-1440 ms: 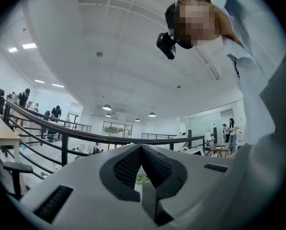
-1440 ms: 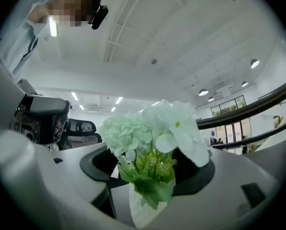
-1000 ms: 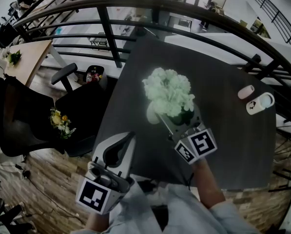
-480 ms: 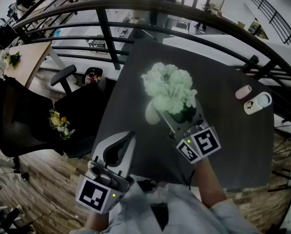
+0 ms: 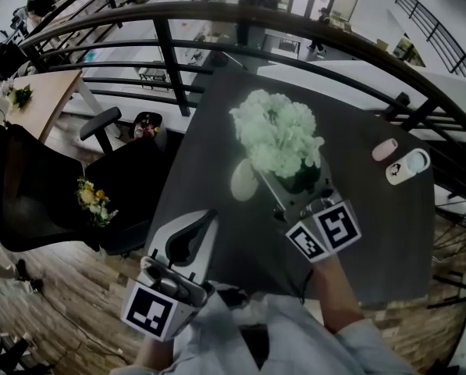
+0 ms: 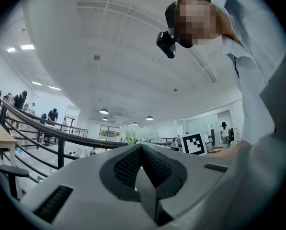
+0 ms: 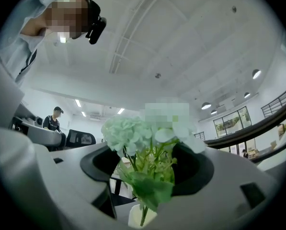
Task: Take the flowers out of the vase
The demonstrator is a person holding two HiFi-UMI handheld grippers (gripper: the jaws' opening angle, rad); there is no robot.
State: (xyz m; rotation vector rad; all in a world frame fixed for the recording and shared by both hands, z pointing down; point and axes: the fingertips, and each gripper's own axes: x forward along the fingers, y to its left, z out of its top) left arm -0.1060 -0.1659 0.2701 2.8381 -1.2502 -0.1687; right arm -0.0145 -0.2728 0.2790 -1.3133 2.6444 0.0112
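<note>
One bunch of pale-green flowers (image 5: pixel 278 135)

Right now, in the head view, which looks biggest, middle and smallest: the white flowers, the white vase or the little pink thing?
1. white flowers, biggest by far, though they sit higher, nearer the camera
2. white vase
3. pink thing

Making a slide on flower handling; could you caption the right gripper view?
Right tool closed on the green stems of pale flowers, with the white vase just below.
</note>
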